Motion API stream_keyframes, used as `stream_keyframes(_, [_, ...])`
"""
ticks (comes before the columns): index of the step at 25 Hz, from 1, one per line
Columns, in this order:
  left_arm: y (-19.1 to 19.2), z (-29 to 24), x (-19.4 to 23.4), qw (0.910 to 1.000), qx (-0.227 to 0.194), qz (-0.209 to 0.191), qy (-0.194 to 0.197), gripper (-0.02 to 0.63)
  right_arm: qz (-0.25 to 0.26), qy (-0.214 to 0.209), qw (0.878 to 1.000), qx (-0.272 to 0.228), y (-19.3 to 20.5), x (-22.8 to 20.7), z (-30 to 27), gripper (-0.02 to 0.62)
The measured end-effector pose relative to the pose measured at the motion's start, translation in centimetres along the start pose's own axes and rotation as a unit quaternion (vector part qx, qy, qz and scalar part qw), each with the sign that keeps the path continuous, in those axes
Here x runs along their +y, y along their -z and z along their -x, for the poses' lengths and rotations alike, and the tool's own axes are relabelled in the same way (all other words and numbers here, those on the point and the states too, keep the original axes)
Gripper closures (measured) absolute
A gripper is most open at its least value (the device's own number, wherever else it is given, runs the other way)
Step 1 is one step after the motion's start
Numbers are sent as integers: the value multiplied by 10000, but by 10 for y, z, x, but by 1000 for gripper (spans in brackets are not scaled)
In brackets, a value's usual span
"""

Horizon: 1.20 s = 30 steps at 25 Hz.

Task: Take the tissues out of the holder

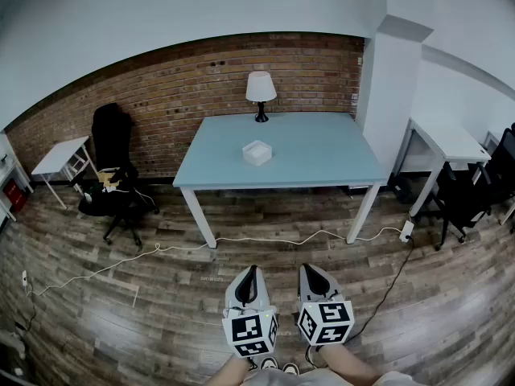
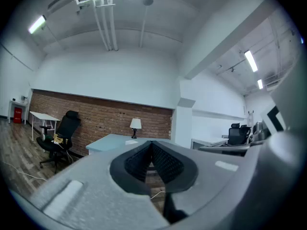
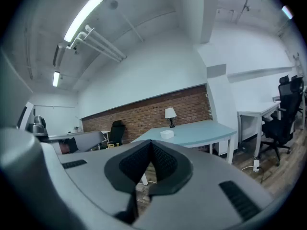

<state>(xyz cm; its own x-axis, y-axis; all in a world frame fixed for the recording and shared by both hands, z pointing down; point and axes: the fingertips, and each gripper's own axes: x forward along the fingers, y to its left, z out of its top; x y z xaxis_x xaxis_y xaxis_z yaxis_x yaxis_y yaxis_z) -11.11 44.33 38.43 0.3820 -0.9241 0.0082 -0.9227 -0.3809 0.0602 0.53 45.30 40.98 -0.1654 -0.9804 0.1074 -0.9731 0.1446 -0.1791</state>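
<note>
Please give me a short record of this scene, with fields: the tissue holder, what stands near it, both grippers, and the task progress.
tissue holder: white, near the middle of the light blue table, untouched
lamp: at the table's back edge, behind the holder, apart from it
left gripper: fingers closed, empty, held low over the wooden floor, short of the table
right gripper: fingers closed, empty, beside the left one
task progress: not begun

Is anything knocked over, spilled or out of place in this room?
Nothing is spilled or tipped. The tissue holder sits flat on the table, and the lamp stands upright at its back edge. The only untidy thing is a white cable trailing loose across the wooden floor under the table.
</note>
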Motion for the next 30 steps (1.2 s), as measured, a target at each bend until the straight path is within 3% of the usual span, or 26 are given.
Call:
stream_keyframes(18, [5, -10, 16, 9998, 153, -102, -69, 597, -348, 153, 9992, -90, 2, -7, -15, 591])
stream_keyframes(30, [5, -59, 64, 9997, 170, -128, 117, 597, -446, 547, 9975, -15, 7, -7, -68, 591])
